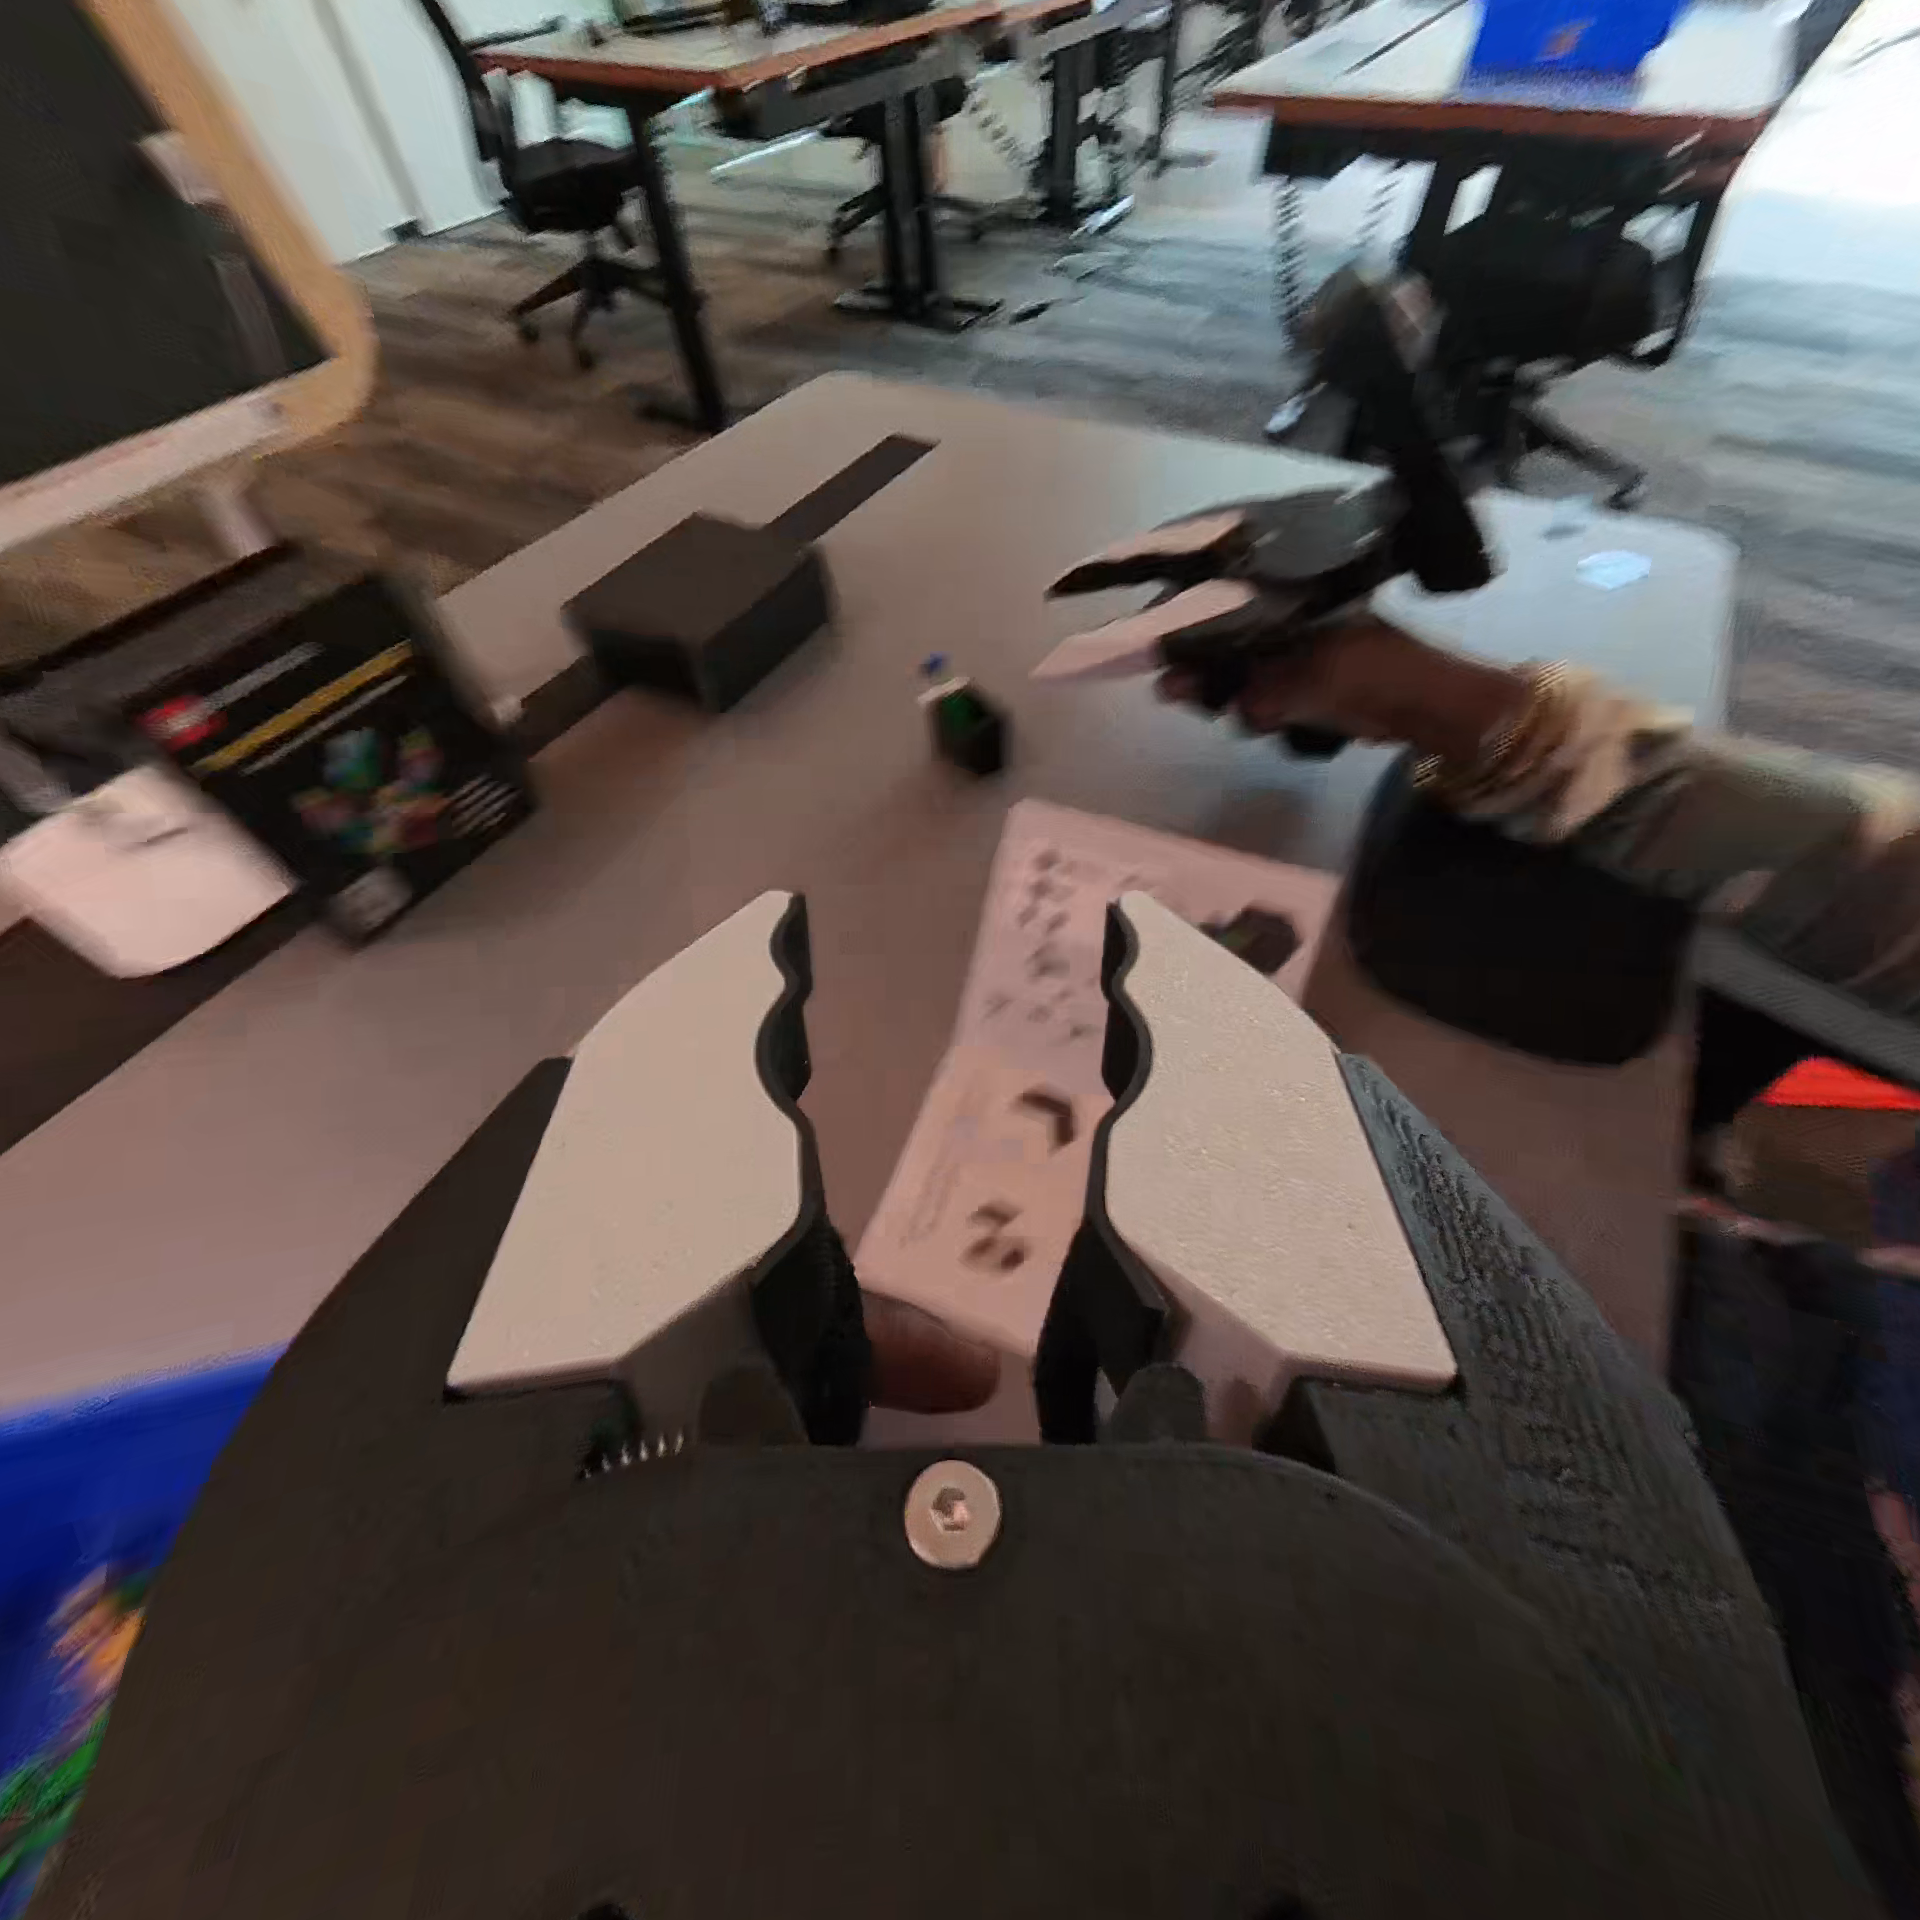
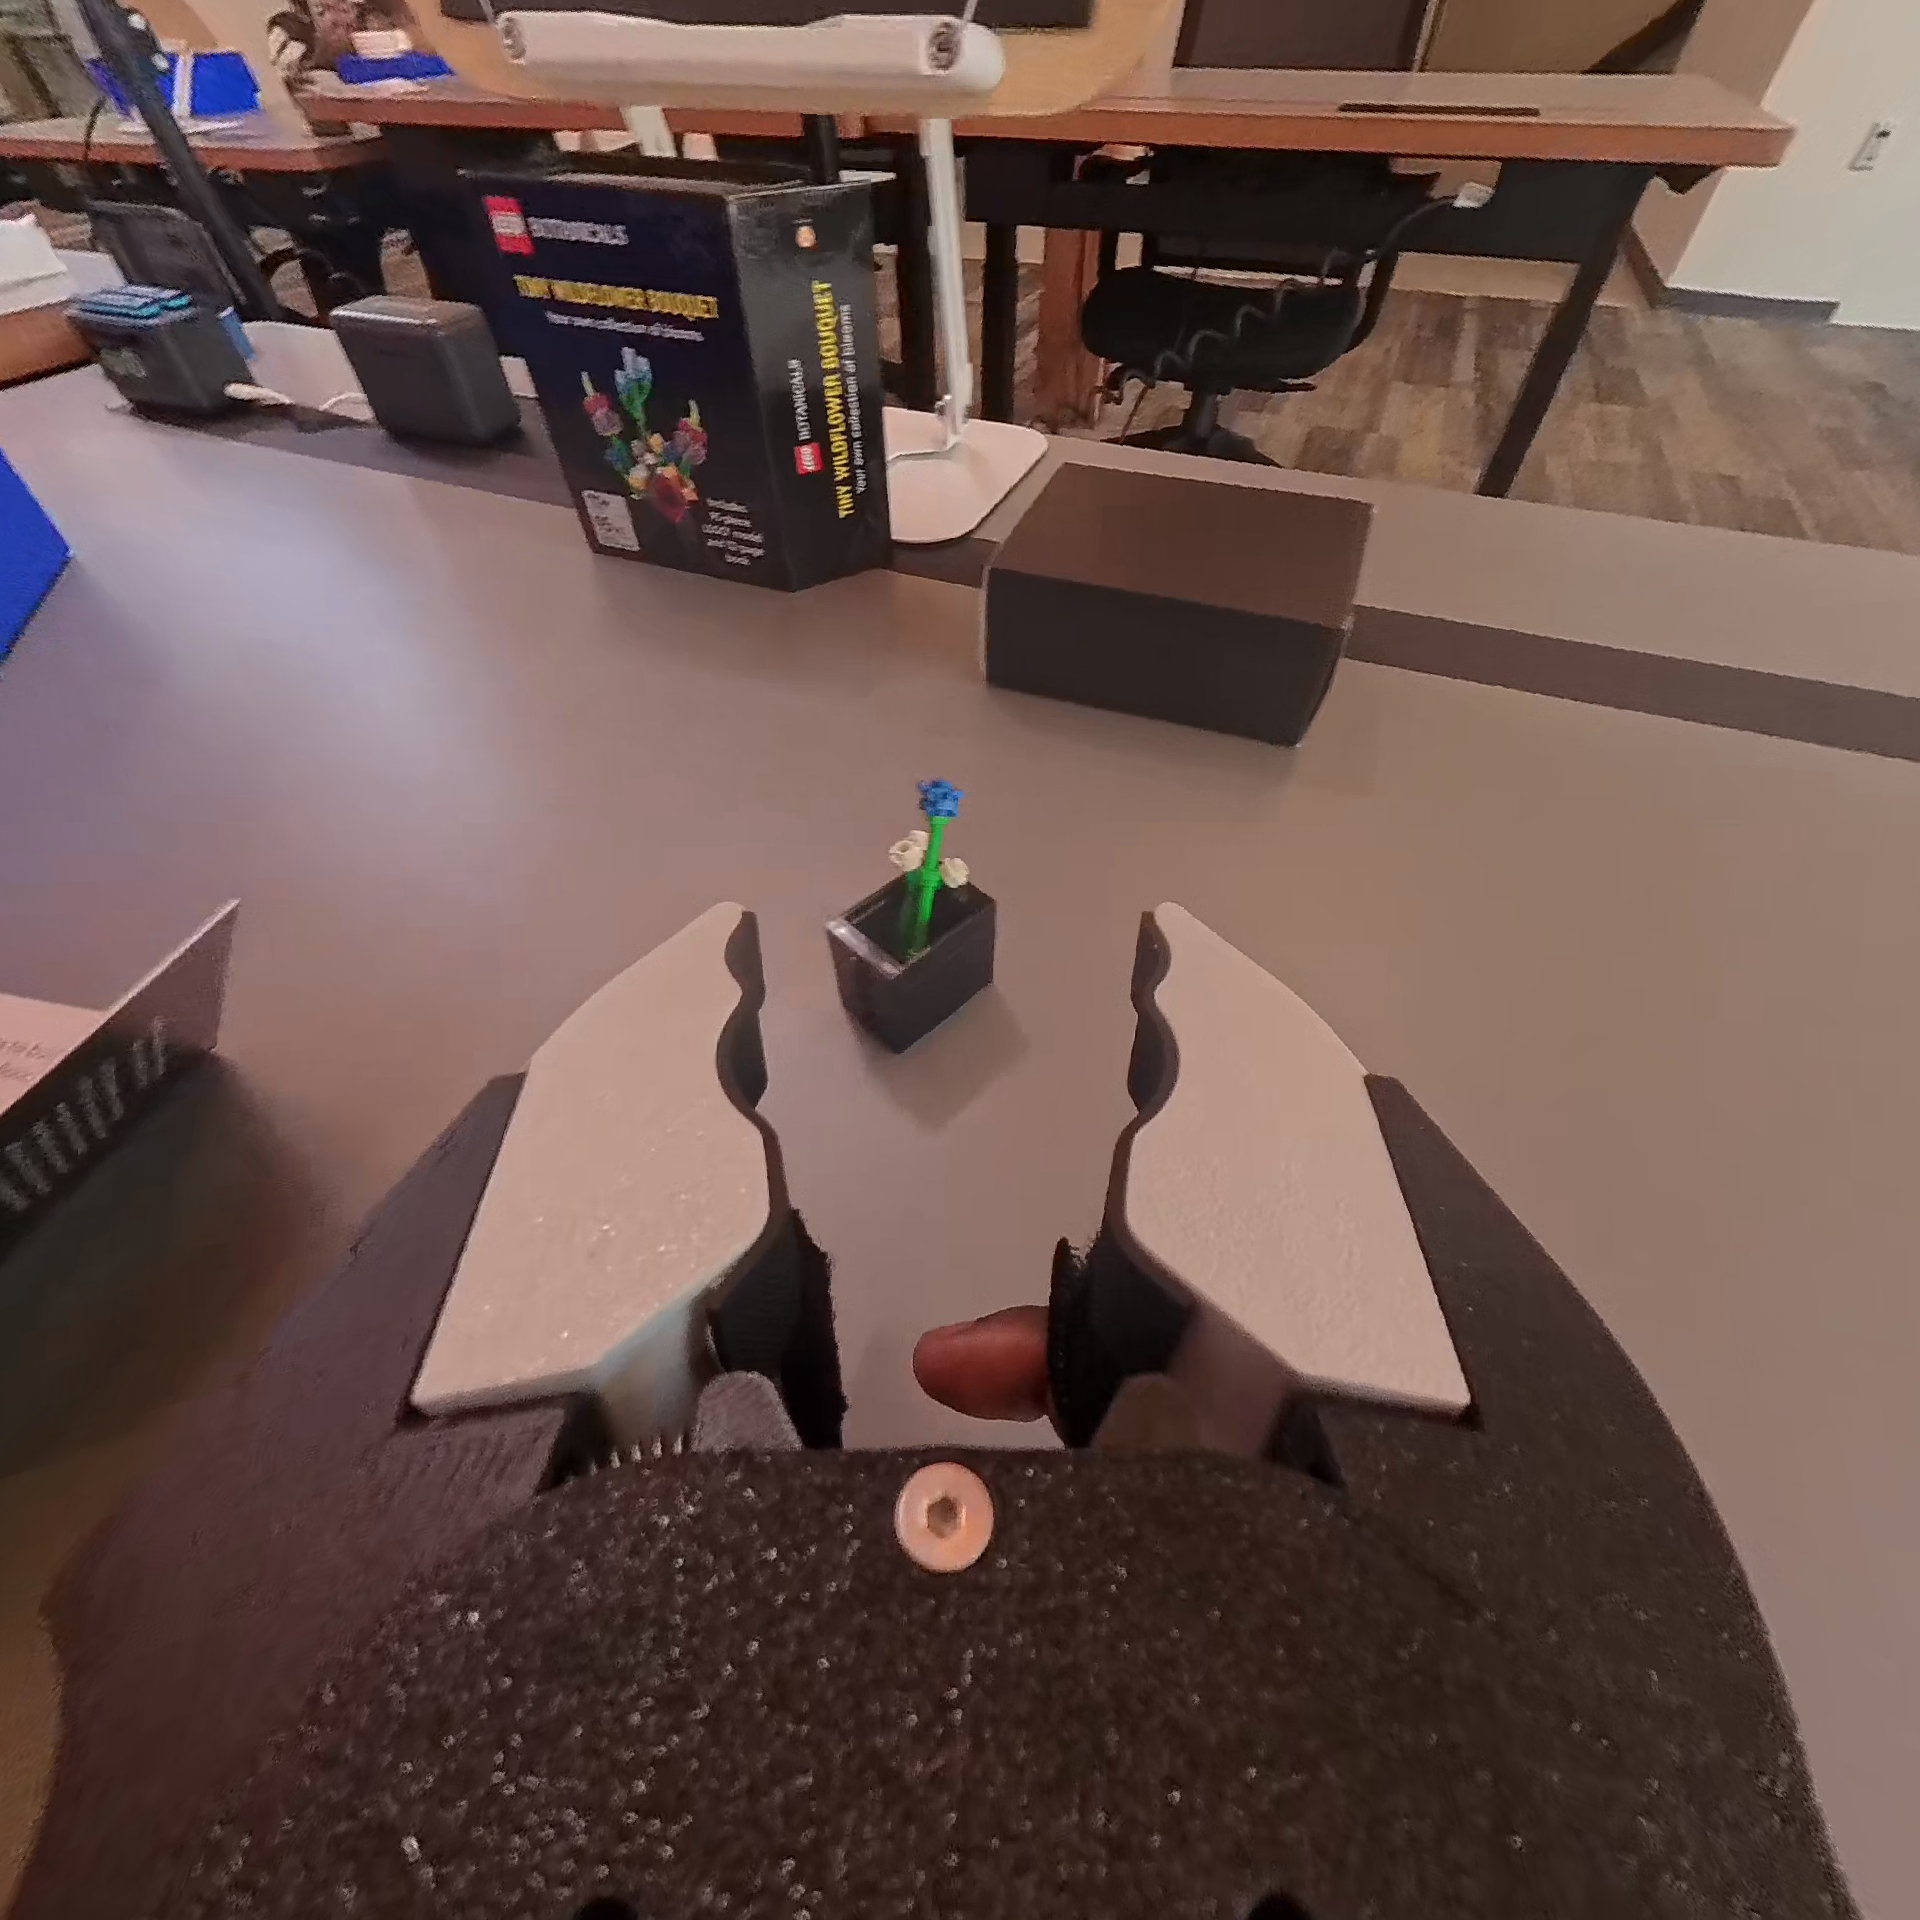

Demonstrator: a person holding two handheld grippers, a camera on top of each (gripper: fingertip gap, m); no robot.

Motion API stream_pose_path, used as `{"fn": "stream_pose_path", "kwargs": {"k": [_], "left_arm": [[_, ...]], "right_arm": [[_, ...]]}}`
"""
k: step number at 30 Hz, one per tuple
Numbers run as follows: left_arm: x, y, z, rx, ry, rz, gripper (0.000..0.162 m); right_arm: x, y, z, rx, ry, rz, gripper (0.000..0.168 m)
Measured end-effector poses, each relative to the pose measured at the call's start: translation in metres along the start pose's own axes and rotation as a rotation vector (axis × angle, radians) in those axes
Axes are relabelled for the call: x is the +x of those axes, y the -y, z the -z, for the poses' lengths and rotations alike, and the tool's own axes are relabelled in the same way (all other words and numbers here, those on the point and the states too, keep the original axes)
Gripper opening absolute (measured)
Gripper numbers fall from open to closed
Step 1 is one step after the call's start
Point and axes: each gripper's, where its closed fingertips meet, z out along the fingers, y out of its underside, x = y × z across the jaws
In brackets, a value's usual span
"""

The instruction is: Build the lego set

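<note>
Both claws gape, holding nothing: the right claw (image 2: 945, 935) just behind the pot (image 2: 914, 977) with its flower (image 2: 930, 852) on the table (image 2: 416, 779), the left claw (image 1: 956, 925) over the booklet (image 1: 1049, 1039) nearer than the pot.

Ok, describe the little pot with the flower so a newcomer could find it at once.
On the grey table, look nearer than the plain dark box and the tall printed set box. The small black square pot stands alone mid-table, with a green stem topped by a blue flower.
</note>
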Motion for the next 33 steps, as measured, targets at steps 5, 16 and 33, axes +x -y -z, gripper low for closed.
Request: {"fn": "stream_pose_path", "kwargs": {"k": [5, 16, 33], "left_arm": [[-0.116, -0.070, 0.089, -0.308, 0.297, -0.048, 0.023], [-0.214, -0.193, 0.124, -0.855, 0.178, 0.044, 0.025], [-0.211, -0.196, 0.053, -0.751, 0.082, -0.125, 0.012]], "right_arm": [[-0.013, 0.000, -0.001, -0.015, 0.038, 0.055, 0.067], [-0.015, -0.012, -0.006, -0.063, 0.055, 0.067, 0.063], [-0.070, 0.002, 0.000, 0.005, 0.205, 0.333, 0.056]]}}
